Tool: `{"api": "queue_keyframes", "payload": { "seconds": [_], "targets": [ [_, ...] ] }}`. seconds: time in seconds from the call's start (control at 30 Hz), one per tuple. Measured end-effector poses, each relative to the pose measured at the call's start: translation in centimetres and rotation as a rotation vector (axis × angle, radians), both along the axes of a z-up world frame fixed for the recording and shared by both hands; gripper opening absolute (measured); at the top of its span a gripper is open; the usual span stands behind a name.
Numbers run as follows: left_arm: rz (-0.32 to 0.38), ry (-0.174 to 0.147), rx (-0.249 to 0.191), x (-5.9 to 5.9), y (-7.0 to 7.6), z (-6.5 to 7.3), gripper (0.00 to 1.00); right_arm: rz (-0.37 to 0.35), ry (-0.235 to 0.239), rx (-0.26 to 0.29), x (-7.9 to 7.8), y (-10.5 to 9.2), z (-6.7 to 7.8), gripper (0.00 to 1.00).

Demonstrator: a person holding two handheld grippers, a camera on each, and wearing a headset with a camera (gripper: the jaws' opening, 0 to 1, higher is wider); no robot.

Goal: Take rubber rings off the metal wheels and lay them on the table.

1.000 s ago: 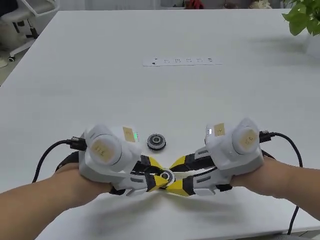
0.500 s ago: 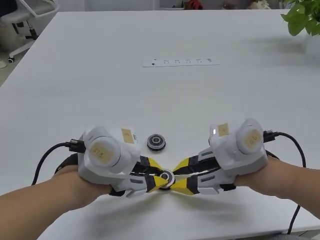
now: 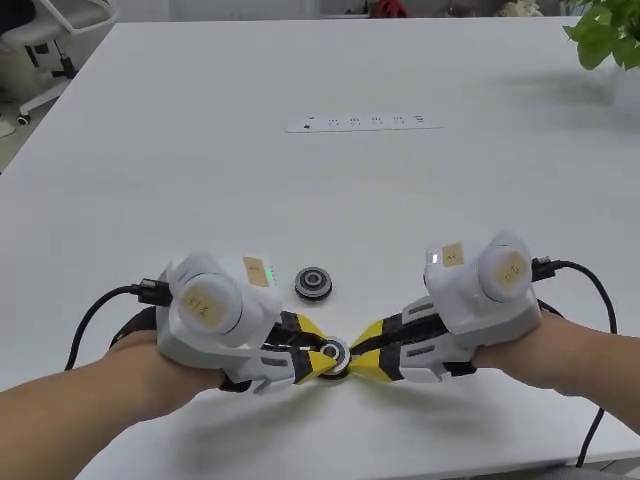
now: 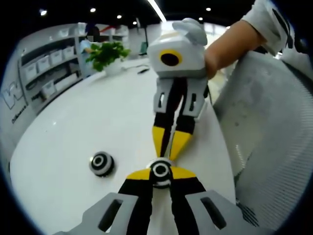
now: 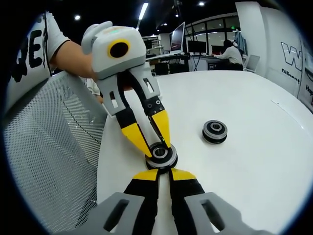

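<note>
White tabletop (image 3: pixel 200 150): a broad matte work surface. The task's things lie near its front edge.
Green leafy plant (image 3: pixel 605 35): stands at the far right corner, well apart from the work.
Left gripper (image 3: pixel 318 358): pale grey body with black jaws and yellow tips, pointing right. In the left gripper view its tips stand slightly apart, one on each side of a small metal wheel (image 3: pixel 333 353) with a silver hub and a black rubber ring, and they clamp it.
Right gripper (image 3: pixel 362 362): same build, pointing left and meeting the other gripper tip to tip. In the right gripper view its jaws are pressed almost together and nip the near rim of that same wheel. Whether they hold the ring alone cannot be told.
White power strip (image 3: pixel 362 123): lies flat at mid-table, far from the work.
Second metal wheel (image 3: pixel 313 283): lies flat and free on the table just beyond the grippers, with its rubber ring on.
Held wheel: sits at or just above the table's near edge with its face up and its axle roughly upright.
Deciding relation: the held wheel lies directly between the two sets of tips, on the line joining the grippers. The left gripper grips across its width and the right bites the rim facing it. The right gripper therefore looks best placed to peel the ring over the rim and away, while the left anchors the hub.
</note>
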State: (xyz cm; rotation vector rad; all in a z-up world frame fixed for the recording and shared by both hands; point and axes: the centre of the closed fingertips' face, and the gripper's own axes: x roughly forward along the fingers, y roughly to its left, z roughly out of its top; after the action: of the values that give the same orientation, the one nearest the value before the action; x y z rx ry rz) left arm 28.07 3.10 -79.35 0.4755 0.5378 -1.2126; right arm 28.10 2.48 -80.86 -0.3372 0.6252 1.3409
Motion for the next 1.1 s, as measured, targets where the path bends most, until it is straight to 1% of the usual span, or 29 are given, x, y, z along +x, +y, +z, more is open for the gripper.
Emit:
{"api": "queue_keyframes", "payload": {
  "seconds": [0.1, 0.3, 0.5, 0.53, 0.57, 0.77, 0.87, 1.0, 1.1],
  "targets": [
    [0.000, -0.001, 0.000, 0.0, 0.0, 0.0, 0.13, -0.013, 0.014, 0.001, 0.1, 0.0, 0.0, 0.01],
    [-0.006, -0.005, 0.000, 0.0, 0.0, 0.0, 0.13, -0.046, 0.053, 0.015, 0.4, 0.0, 0.0, 0.00],
    [-0.008, -0.007, -0.001, 0.0, 0.0, 0.0, 0.13, -0.090, 0.113, 0.045, 0.5, -0.3, 0.2, 0.00],
    [-0.010, -0.008, 0.000, 0.0, 0.0, 0.0, 0.13, -0.104, 0.128, 0.061, 0.6, -0.3, 0.4, 0.00],
    [-0.010, -0.008, 0.000, 0.0, 0.0, 0.0, 0.13, -0.113, 0.143, 0.065, 0.7, -0.3, 0.5, 0.00],
    [-0.007, -0.006, 0.000, 0.0, 0.0, 0.0, 0.13, -0.130, 0.168, 0.075, 0.6, -0.3, 0.5, 0.00],
    [-0.014, -0.013, 0.007, 0.0, 0.0, 0.0, 0.13, -0.146, 0.183, 0.082, 0.7, -0.4, 0.6, 0.00],
    [-0.010, -0.011, 0.008, 0.0, 0.0, 0.0, 0.13, -0.192, 0.235, 0.141, 1.1, -0.2, 1.3, 0.00],
    [-0.008, -0.013, 0.010, 0.0, 0.0, 0.0, 0.13, -0.190, 0.228, 0.134, 1.1, -0.2, 1.1, 0.00]
  ]
}}
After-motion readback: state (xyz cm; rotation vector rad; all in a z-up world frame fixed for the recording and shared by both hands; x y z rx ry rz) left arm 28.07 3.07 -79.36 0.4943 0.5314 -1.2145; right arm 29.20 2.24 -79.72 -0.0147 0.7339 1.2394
